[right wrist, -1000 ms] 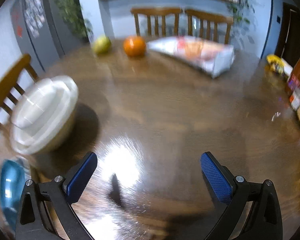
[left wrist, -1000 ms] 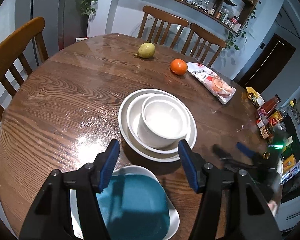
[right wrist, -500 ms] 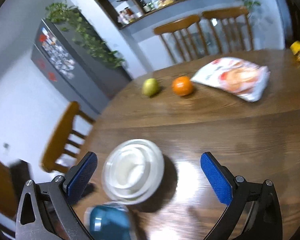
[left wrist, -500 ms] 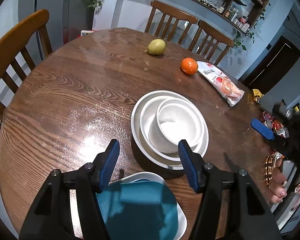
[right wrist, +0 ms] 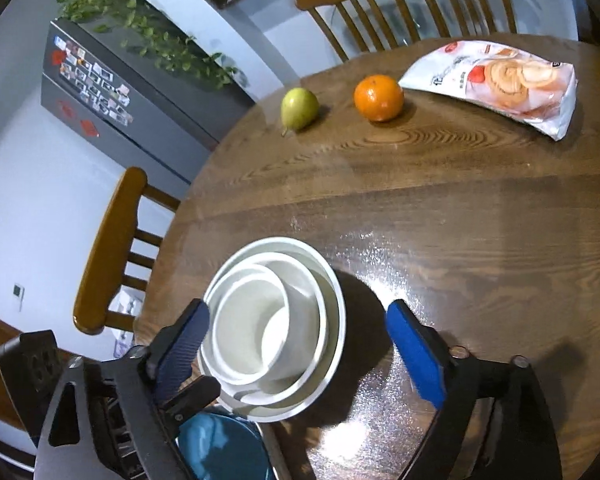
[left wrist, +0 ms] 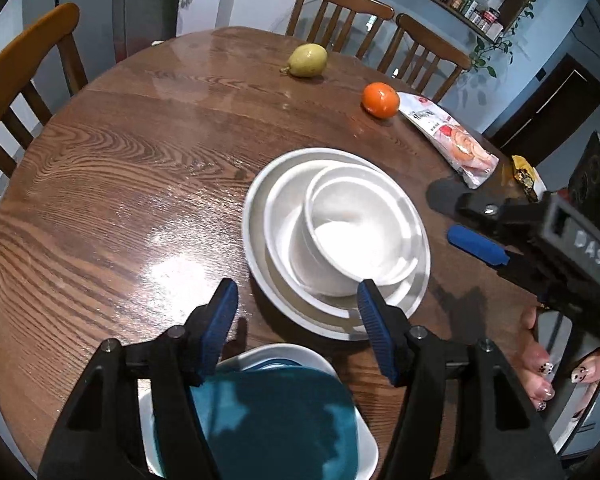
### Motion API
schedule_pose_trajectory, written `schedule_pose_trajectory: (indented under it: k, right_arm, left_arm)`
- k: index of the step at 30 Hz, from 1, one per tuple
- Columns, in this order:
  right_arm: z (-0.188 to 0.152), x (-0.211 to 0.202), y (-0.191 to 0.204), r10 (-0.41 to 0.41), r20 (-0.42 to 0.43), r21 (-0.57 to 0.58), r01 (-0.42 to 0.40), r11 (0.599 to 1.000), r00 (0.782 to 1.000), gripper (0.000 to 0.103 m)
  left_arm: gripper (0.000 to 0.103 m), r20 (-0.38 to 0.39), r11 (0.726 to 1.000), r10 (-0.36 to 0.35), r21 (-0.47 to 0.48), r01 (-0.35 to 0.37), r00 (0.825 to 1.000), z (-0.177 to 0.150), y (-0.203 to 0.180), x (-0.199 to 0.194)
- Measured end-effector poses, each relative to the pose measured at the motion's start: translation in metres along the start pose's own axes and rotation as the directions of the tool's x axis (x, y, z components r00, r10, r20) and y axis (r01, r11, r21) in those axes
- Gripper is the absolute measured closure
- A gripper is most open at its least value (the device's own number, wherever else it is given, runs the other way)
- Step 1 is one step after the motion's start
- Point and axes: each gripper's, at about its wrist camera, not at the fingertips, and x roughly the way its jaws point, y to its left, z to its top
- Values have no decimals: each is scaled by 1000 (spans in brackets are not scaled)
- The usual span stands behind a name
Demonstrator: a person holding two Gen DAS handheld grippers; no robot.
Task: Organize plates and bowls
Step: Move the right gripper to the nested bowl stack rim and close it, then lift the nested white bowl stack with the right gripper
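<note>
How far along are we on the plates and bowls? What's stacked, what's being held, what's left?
Done: the white stack is nested, small bowl inside a larger bowl on a wide plate.
In hand: nothing. The left gripper and right gripper are both open, the right one straddling the white stack.
Left: the teal dish on its white plate sits apart, near the table edge, not yet combined.
</note>
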Motion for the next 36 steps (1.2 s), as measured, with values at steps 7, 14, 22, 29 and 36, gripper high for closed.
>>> schedule_pose_trajectory:
  k: [7, 14, 22, 29, 36]
  right_arm:
    - [-3, 8, 1, 26, -40, -4, -26, 1000, 999, 21]
    - [-5, 16, 6, 39, -72, -17, -40, 999, 997, 21]
    - [-9, 33, 8, 10, -96, -29, -13, 999, 995, 21]
    - [-8, 42, -5, 46, -89, 29, -44, 999, 995, 31]
    - [-9, 61, -24, 100, -125, 124, -85, 989, 987, 34]
  left_arm:
    - [40, 5, 1000, -14, -7, 14, 1000, 3, -1, 0]
    - [38, -3, 999, -39, -13, 39, 999, 4, -2, 2]
    - [38, 5, 998, -49, -43, 49, 999, 14, 3, 3]
    - [37, -21, 1000, 2, -30, -3, 1000, 24, -1, 21]
    - [39, -58, 999, 23, -29, -25, 998, 28, 2, 39]
